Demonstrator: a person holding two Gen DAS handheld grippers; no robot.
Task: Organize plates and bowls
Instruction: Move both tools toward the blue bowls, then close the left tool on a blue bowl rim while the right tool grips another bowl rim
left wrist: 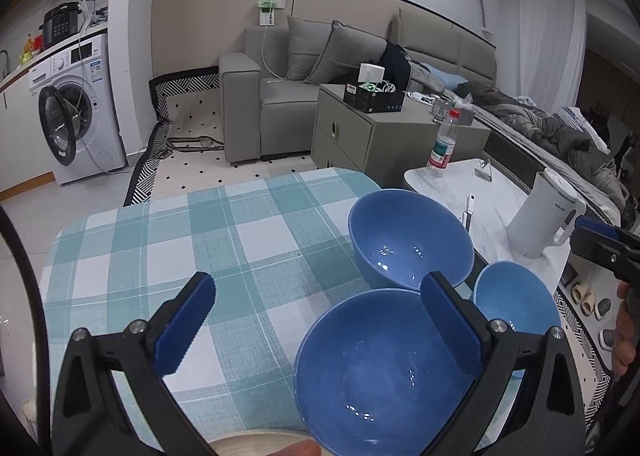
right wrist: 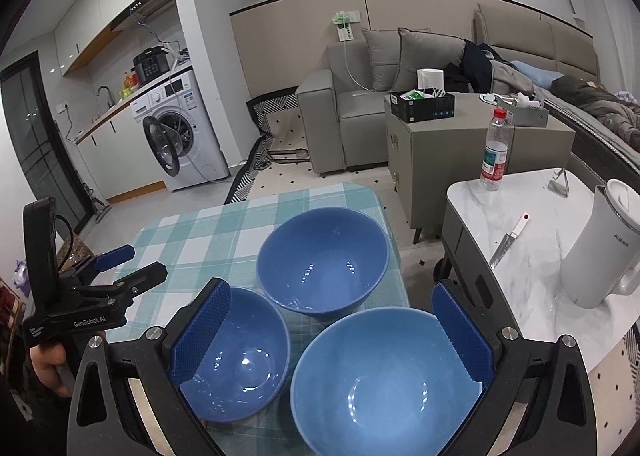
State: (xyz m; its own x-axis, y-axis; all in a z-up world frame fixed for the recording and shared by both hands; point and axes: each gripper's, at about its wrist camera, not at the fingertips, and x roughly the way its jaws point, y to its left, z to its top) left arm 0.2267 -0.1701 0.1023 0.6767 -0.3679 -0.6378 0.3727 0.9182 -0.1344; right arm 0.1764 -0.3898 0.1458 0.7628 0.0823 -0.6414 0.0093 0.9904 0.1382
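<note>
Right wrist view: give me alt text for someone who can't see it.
Three empty glossy blue ceramic bowls cluster on a teal-checked tablecloth, the open right gripper hovering over the near two. The left gripper is at left, a white kettle at right.

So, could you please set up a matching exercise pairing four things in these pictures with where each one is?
Things:
1. water bottle
2. knife
3. far blue bowl
4. black box

Places:
A. on the checked tablecloth
B. on the grey cabinet
C. standing at the marble table's far edge
D. lying flat beside the white kettle

Pairs: 1-C, 2-D, 3-A, 4-B
</note>
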